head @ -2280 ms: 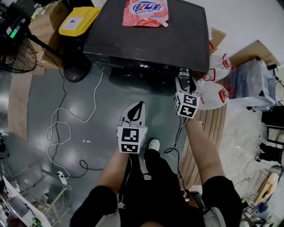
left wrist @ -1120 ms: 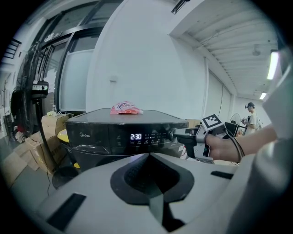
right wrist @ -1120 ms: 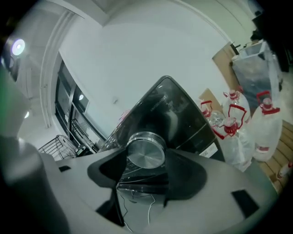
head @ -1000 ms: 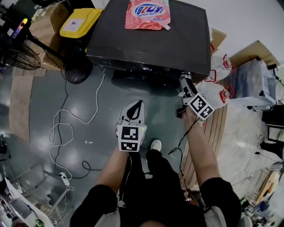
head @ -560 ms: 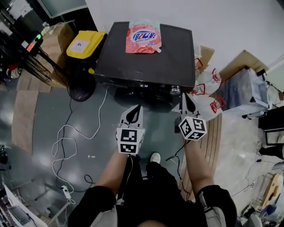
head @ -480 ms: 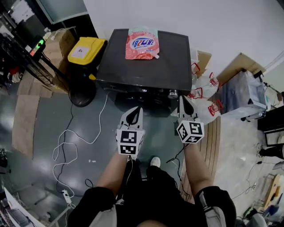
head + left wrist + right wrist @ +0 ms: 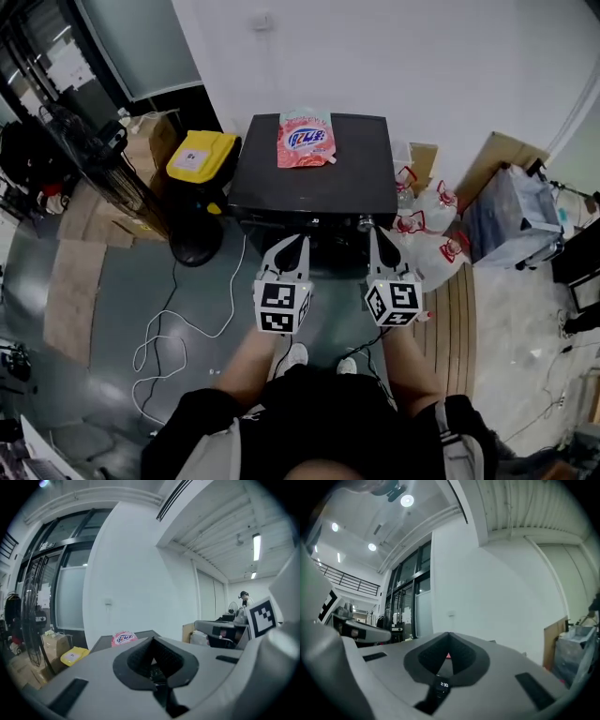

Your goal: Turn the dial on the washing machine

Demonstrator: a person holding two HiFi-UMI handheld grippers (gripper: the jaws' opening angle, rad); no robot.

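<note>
Right gripper (image 7: 374,240) now off the dial (image 7: 364,223), jaws together (left gripper (image 7: 293,246) likewise), empty.

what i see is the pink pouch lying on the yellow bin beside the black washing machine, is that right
Not quite: the pink pouch lies on the black washing machine, not on the yellow bin, which stands beside it. The head view shows this.

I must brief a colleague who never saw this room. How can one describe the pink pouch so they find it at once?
Find the black washing machine against the white wall. On its top, toward the wall, lies the pouch. It is the only thing on the machine, pink with a blue logo, while the yellow box stands beside it.
</note>
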